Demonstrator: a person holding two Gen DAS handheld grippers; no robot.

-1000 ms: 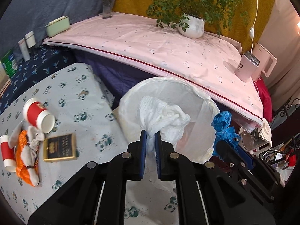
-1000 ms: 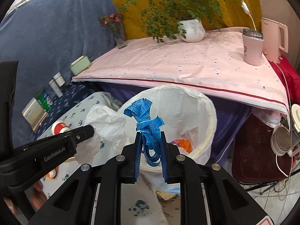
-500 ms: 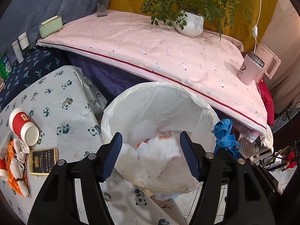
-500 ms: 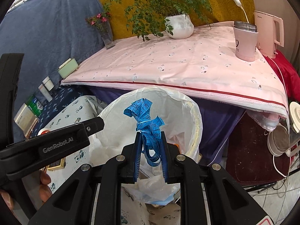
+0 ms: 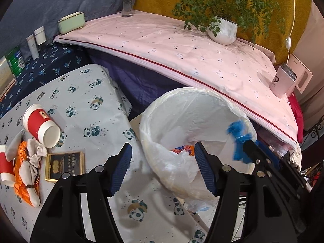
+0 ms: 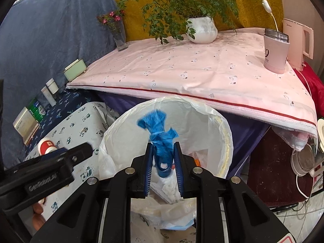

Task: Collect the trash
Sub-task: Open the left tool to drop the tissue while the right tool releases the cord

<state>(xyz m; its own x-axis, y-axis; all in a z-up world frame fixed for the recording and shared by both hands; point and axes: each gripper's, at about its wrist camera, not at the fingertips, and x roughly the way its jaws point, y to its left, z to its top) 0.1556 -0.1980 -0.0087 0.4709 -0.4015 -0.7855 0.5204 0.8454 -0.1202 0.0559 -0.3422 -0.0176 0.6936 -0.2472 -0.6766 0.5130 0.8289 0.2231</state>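
Observation:
A white bin lined with a plastic bag stands beside the panda-cloth table. White crumpled paper and orange scraps lie inside it. My left gripper is open and empty over the bin's near rim. My right gripper holds a blue tape bundle over the bin, its jaws slightly parted around it; the bundle also shows blurred in the left wrist view. On the table lie a red paper cup, an orange wrapper with grey rags and a black-gold box.
A pink-covered table stands behind the bin with a potted plant, a pink tumbler, a kettle and a vase. Boxes and bottles sit far left. Cables and a dish lie at right.
My left gripper opened and dropped the white paper into the bin, then drew back. My right gripper carried the blue bundle over the bin and its jaws have loosened a little.

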